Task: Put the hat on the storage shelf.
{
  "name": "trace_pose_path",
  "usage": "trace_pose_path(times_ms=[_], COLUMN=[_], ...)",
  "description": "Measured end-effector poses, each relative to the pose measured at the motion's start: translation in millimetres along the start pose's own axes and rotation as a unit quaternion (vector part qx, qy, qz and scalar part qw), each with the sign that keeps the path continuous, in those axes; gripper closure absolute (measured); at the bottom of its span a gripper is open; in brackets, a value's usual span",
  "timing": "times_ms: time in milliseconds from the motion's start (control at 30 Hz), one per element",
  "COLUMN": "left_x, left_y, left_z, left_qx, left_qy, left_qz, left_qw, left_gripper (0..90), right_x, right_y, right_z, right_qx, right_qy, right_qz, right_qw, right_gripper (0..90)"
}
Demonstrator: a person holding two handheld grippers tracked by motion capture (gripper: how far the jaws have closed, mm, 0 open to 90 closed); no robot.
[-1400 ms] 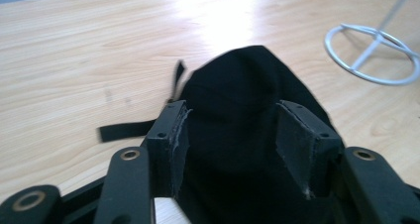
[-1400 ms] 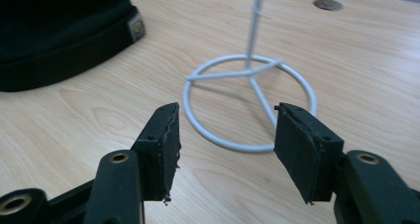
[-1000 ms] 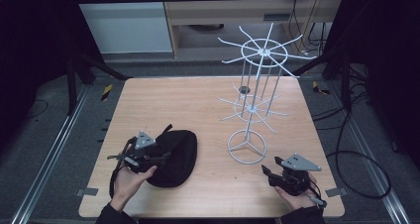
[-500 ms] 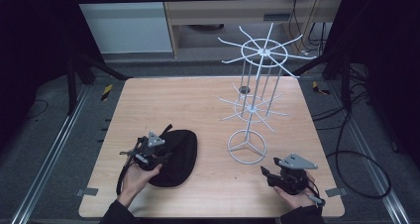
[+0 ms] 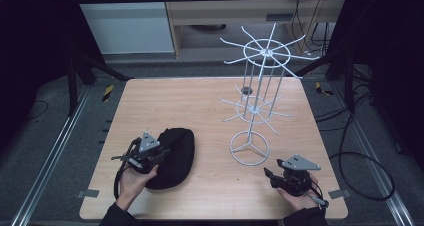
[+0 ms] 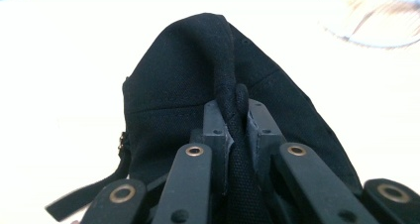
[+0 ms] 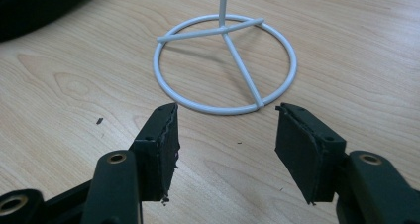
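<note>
A black cap (image 5: 175, 156) lies on the tabletop (image 5: 175, 106) toward the front left corner, its near end close to the front edge. The left gripper (image 5: 162, 151) sits at the cap's left side, and in the left gripper view its jaws are pressed together on a raised fold of the cap's fabric (image 6: 230, 92), which stands up between the pads. A strap end (image 6: 79, 201) trails from the cap at lower left in that view. The left hand (image 5: 132, 178) comes in from the front edge, forearm angled slightly rightward, holding the gripper low over the wood.

A white wire rack (image 5: 260, 86) stands right of centre, its ring base (image 5: 249, 147) flat on the tabletop and its spoked tiers spreading above; the top spokes reach toward the back edge and the right edge. The cap and the base are apart, with a strip of bare wood between them.

The right gripper (image 5: 270, 175) rests near the front right corner, just in front of the ring base (image 7: 225, 65), pointing left and back. Its jaws stand wide apart with nothing between them, bare wood showing in the gap. The right hand (image 5: 300, 198) holds it from the front edge, close to the corner.

The back left half of the tabletop is open wood, as is the strip along the left edge.
</note>
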State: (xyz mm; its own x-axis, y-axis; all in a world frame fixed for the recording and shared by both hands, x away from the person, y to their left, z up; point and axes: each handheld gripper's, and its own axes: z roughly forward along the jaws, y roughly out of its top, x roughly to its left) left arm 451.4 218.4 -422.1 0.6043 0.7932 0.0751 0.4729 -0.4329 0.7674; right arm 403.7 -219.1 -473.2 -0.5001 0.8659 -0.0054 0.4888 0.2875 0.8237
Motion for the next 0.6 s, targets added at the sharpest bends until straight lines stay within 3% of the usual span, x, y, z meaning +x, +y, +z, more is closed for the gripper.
trace_pose_path(times_ms=[67, 167, 267, 300, 333, 367, 400, 433, 600], left_x=[-0.9, -1.8, -4.2, -4.2, -5.3, -5.3, -6.1, -7.3, -9.7], left_y=[3.5, 7.2, 14.5, 14.5, 18.4, 18.4, 20.9, 24.6, 34.9], left_z=[-12.2, -21.5, -38.2, -38.2, -47.1, -47.1, -52.7, -61.8, -80.4], left_qx=[-0.026, -0.047, -0.083, -0.083, -0.106, -0.106, -0.12, -0.143, -0.19], left_qy=[-0.001, -0.002, -0.003, -0.003, -0.005, -0.005, -0.006, -0.01, -0.014], left_qz=[0.002, 0.002, 0.006, 0.006, 0.005, 0.005, 0.006, 0.003, 0.007], left_qw=[0.9996, 0.9989, 0.9965, 0.9965, 0.9943, 0.9943, 0.9927, 0.9897, 0.9817], left_gripper=[80.6, 80.6, 80.7, 80.7, 80.7, 80.7, 80.7, 80.7, 80.8], right_x=[-0.8, -2.0, -3.6, -3.6, -4.8, -4.8, -5.5, -5.8, -6.8], right_y=[-0.2, -0.4, -0.8, -0.8, -1.1, -1.1, -1.4, -1.5, -1.7], right_z=[-0.6, -1.2, -2.6, -2.6, -2.8, -2.8, -2.8, -2.8, -3.5], right_qx=[-0.003, -0.004, -0.008, -0.008, -0.011, -0.011, -0.012, -0.012, -0.017], right_qy=[-0.004, -0.008, -0.014, -0.014, -0.016, -0.016, -0.019, -0.021, -0.027], right_qz=[0.002, 0.002, 0.007, 0.007, 0.006, 0.006, 0.006, 0.005, 0.006], right_qw=[1.0, 1.0, 0.9998, 0.9998, 0.9998, 0.9998, 0.9997, 0.9997, 0.9995], right_gripper=[41.5, 41.2, 41.3, 41.3, 41.4, 41.4, 41.4, 41.4, 41.4])
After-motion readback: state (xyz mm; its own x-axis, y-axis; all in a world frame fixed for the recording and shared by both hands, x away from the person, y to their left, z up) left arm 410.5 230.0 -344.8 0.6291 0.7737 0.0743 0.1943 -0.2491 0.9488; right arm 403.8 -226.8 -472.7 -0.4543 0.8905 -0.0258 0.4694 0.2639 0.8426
